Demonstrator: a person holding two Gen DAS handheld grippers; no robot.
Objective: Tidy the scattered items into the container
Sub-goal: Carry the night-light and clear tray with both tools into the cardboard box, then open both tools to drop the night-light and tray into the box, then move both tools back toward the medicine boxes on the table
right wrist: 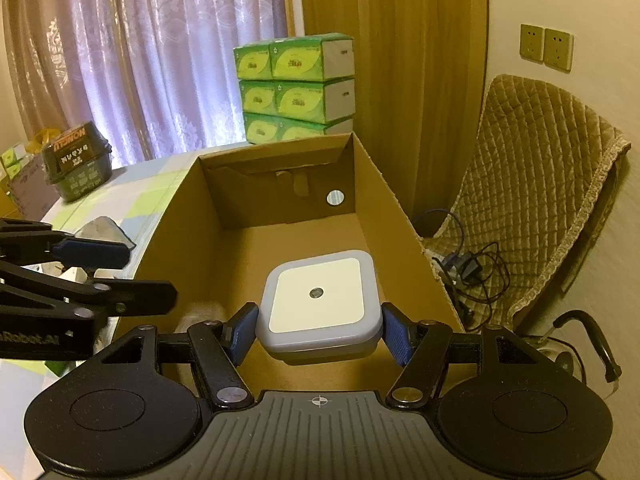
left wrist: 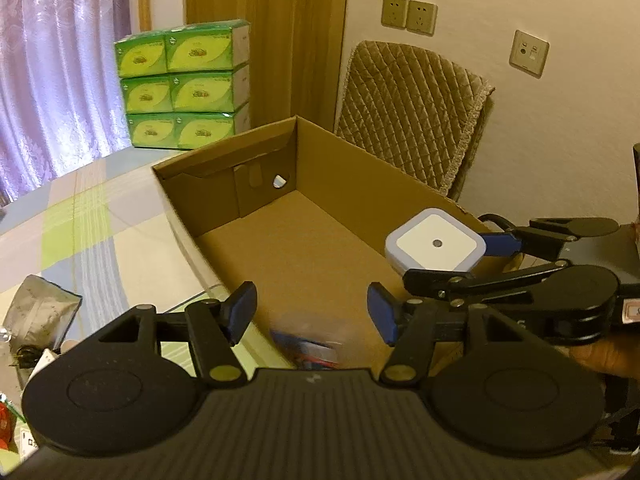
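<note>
An open cardboard box (left wrist: 352, 184) (right wrist: 384, 208) stands on the checked tablecloth. My right gripper (right wrist: 320, 334) is shut on a white square night light (right wrist: 318, 300) and holds it above the box floor, near the right wall. The left wrist view shows the same night light (left wrist: 436, 244) in the right gripper (left wrist: 448, 264). My left gripper (left wrist: 312, 316) is open over the near end of the box with nothing between its fingers. Below it, inside the box, is a blurred blue and red item (left wrist: 308, 350). In the right wrist view, the left gripper (right wrist: 132, 276) is at the left.
A silver pouch (left wrist: 36, 312) (right wrist: 108, 228) and small packets (left wrist: 6, 424) lie on the table left of the box. Stacked green tissue packs (left wrist: 184, 88) (right wrist: 296, 88) stand behind it. A dark tub (right wrist: 76, 164) sits far left. A quilted chair (right wrist: 536, 184) with cables (right wrist: 468, 268) is on the right.
</note>
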